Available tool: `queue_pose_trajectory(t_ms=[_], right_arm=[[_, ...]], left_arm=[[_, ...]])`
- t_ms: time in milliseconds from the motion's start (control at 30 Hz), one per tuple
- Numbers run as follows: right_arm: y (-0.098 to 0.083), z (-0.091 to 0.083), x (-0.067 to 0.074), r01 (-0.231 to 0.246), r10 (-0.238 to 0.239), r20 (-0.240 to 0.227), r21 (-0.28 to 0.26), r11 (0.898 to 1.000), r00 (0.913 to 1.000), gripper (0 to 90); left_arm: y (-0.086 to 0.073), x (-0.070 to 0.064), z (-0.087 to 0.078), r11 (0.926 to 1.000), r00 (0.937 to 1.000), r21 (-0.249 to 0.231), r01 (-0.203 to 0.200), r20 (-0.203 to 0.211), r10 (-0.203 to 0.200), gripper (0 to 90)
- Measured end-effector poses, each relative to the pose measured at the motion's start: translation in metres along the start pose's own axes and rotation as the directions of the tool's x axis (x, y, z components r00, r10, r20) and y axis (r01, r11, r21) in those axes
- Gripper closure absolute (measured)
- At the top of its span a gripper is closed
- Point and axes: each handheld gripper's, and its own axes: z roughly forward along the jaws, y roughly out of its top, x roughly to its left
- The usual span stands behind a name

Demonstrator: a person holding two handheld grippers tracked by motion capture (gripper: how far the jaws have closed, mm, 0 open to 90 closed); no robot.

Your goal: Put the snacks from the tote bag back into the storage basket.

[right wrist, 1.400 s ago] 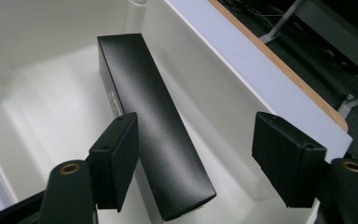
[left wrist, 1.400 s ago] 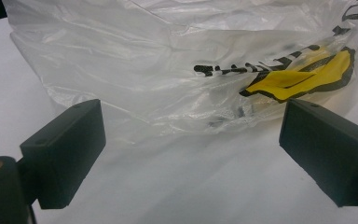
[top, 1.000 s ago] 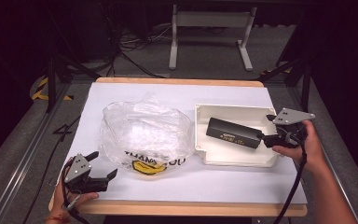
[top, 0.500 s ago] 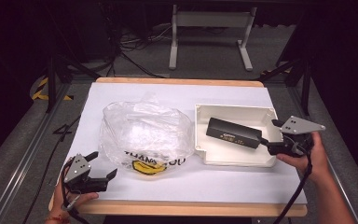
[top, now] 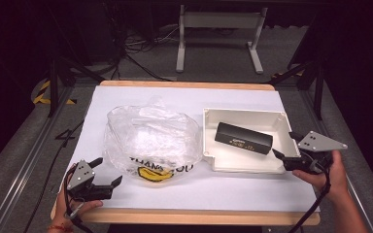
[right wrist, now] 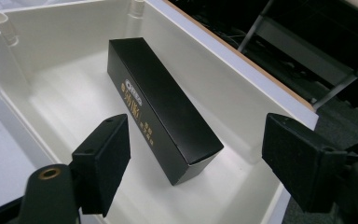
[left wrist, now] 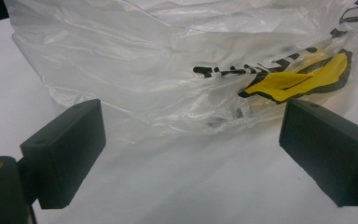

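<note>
- Looking down in the high view, the white tabletop (top: 184, 191) carries a crumpled clear plastic bag (top: 150, 141) with black lettering and a yellow mark at its near edge, and to its right a shallow white tray (top: 212, 119) with a black box (top: 243, 138) lying flat and slightly askew inside it.
- The right gripper (top: 285, 148) sits at the tray's near right corner, its jaws apart and aimed at the box's right end; they have just been opening wider, with nothing pressed between them. The left gripper (top: 106, 171) rests at the near left, just short of the bag's edge, jaws also spread and empty.
- From the left gripper view, both pads (left wrist: 67, 147) stand well apart with bare tabletop between them, and the bag (left wrist: 168, 70) rises just ahead, its yellow print to the right.
- From the right gripper view, the fingers (right wrist: 105, 161) frame the near end of the box (right wrist: 163, 109), which lies on the tray floor, apart from the walls (right wrist: 214, 79); neither pad touches it.
- Judged from this, the step in hand is the work around the box in the tray, the jaws either freshly let go or lining up for a grasp.
- A next pick would call for straddling the box's narrow width squarely and lowering past the tray wall before closing; the bag looks the likely destination, and the left gripper is placed to hold it open.
</note>
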Motion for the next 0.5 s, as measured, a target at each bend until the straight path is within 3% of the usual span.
queue_pose_trajectory(t_ms=[267, 500], right_arm=[[-0.016, -0.008, 0.008, -0.023, 0.024, 0.027, -0.018, 1.0, 0.9993, 23.9], [-0.033, -0.011, 0.016, -0.041, 0.041, 0.013, -0.028, 0.999, 0.9991, 22.9]], left_arm=[[0.0, 0.0, 0.0, 1.0, 1.0, -0.005, 0.0, -0.003, 0.0, 7.8], [0.001, 0.0, 0.0, 1.0, 1.0, -0.006, 0.0, -0.003, 0.0, 7.8]])
